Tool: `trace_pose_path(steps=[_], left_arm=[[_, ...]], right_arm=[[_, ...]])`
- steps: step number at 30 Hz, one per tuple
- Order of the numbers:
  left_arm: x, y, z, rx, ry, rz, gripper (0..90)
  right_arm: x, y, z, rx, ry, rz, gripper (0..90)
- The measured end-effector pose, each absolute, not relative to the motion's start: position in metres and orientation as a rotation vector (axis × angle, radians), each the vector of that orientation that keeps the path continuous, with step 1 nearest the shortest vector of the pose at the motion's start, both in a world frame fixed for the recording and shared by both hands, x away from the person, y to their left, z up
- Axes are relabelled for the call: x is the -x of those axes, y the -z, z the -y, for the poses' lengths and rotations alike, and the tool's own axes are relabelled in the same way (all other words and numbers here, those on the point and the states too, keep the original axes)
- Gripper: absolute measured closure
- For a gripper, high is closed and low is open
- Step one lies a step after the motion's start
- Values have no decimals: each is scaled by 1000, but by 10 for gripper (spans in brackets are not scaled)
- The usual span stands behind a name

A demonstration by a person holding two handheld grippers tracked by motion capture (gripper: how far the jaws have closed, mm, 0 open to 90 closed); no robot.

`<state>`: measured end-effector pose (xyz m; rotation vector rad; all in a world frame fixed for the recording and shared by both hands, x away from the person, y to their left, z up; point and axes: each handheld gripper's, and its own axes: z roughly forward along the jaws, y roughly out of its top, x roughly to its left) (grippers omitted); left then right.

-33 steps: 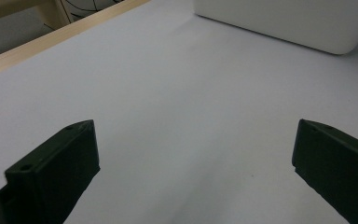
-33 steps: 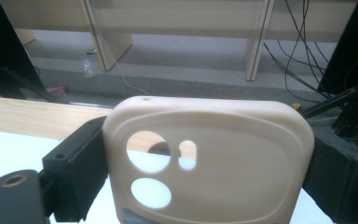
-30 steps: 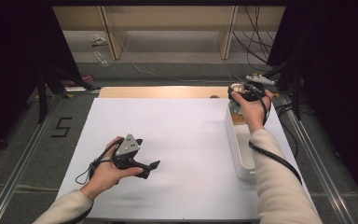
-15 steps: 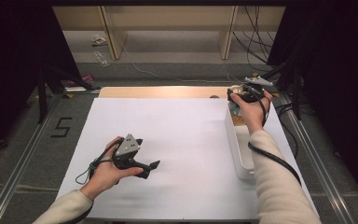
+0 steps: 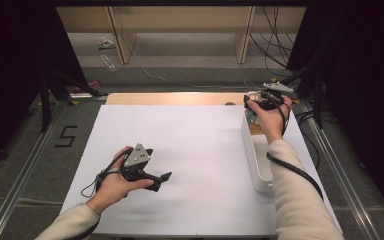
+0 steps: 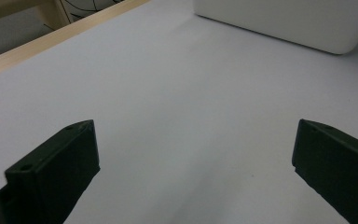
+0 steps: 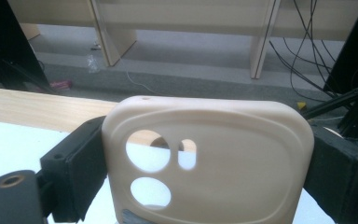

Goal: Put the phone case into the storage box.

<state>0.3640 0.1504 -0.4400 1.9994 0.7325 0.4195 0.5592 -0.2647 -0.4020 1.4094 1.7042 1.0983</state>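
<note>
High view: the left gripper [image 5: 161,178] rests low over the near-left of the matte white table [image 5: 200,145], fingers spread and released. The right gripper [image 5: 254,102] is held above the far end of a smooth, white, rounded-rectangular bin [image 5: 256,160] at the table's right edge. A "5" [image 5: 66,136] marks the grey floor at left. Left gripper view: fingers [image 6: 56,168] wide apart, nothing between them. Right gripper view: fingers [image 7: 74,163] clenched on a beige, smooth, round-cornered phone case [image 7: 209,154] with three camera cutouts.
</note>
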Motion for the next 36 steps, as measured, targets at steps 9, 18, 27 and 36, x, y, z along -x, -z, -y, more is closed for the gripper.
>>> trace_pose_path(steps=[9,18,27,36], left_arm=[[-364,440,-151,-2001,-418,-734,0],[-364,440,-150,-2000,-419,-732,0],[-364,440,-150,-2001,-420,-732,0],[-364,441,-150,-2002,-418,-730,0]], right_arm=[[-560,405,267,-1424,-1081,-1711,2],[-559,401,270,-1433,-1069,-1676,2],[-550,400,269,-1451,-1088,-1659,2],[-539,397,268,-1451,-1071,-1677,2]])
